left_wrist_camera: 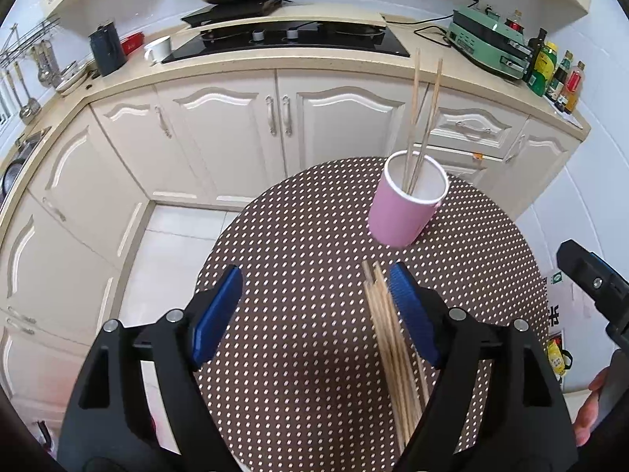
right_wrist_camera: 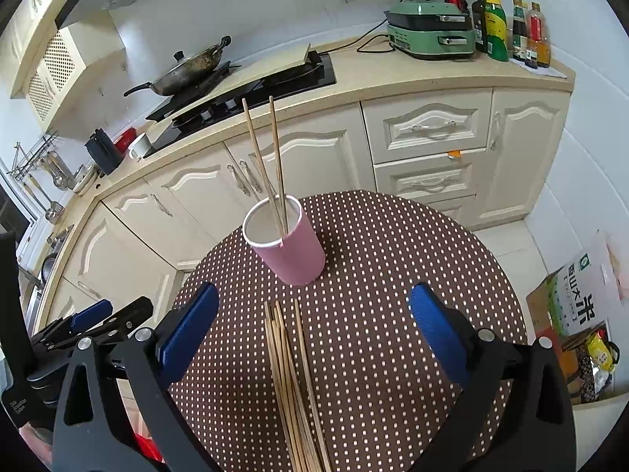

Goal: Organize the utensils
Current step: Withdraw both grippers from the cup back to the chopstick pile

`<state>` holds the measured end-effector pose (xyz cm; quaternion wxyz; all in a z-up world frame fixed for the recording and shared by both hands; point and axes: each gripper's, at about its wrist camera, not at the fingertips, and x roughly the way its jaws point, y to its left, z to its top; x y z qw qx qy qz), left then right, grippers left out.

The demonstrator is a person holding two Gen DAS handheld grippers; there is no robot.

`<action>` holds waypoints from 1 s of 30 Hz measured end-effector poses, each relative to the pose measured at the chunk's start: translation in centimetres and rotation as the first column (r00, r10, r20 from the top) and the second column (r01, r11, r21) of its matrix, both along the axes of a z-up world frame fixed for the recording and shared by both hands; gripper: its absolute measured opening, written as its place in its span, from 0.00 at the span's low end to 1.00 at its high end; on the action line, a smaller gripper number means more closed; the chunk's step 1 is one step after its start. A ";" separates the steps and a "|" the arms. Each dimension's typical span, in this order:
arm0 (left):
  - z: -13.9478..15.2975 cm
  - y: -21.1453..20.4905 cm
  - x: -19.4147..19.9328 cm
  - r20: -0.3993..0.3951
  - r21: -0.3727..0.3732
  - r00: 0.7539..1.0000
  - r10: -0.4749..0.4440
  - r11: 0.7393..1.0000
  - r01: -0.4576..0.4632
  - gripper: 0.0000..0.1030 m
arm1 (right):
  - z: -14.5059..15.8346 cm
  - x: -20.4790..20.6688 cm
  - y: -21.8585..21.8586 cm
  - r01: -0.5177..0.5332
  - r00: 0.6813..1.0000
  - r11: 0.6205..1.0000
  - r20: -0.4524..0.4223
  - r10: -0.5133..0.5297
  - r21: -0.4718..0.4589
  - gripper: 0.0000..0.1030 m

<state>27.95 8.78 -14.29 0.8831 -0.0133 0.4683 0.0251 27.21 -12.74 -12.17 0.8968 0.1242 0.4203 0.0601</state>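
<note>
A bundle of chopsticks (right_wrist_camera: 293,389) lies on the dotted table (right_wrist_camera: 393,295), just short of the pink cup (right_wrist_camera: 293,251) that already holds two upright. Both the left gripper (left_wrist_camera: 314,310) and right gripper (right_wrist_camera: 314,338) hover above with jaws wide, holding nothing. A clean pick likely means pinching one pair across its middle, then tilting it tips-down into the cup.

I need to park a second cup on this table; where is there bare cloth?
The brown dotted tablecloth lies bare right of the pink paper cup and along the left edge. It is crowded at the near middle, where the loose wooden chopsticks lie.
</note>
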 end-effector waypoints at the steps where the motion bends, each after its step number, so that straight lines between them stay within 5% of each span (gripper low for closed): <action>1: -0.1 0.2 -0.5 -0.005 0.003 1.000 0.008 1.000 -0.008 0.75 | -0.1 -0.3 0.0 -0.002 1.000 1.000 -0.003 0.002 -0.003 0.92; 30: -9.8 1.8 -4.7 -0.238 -0.049 0.971 0.022 0.998 -0.035 0.76 | -11.2 -2.1 2.7 -0.064 0.964 0.993 -0.262 0.035 -0.104 0.92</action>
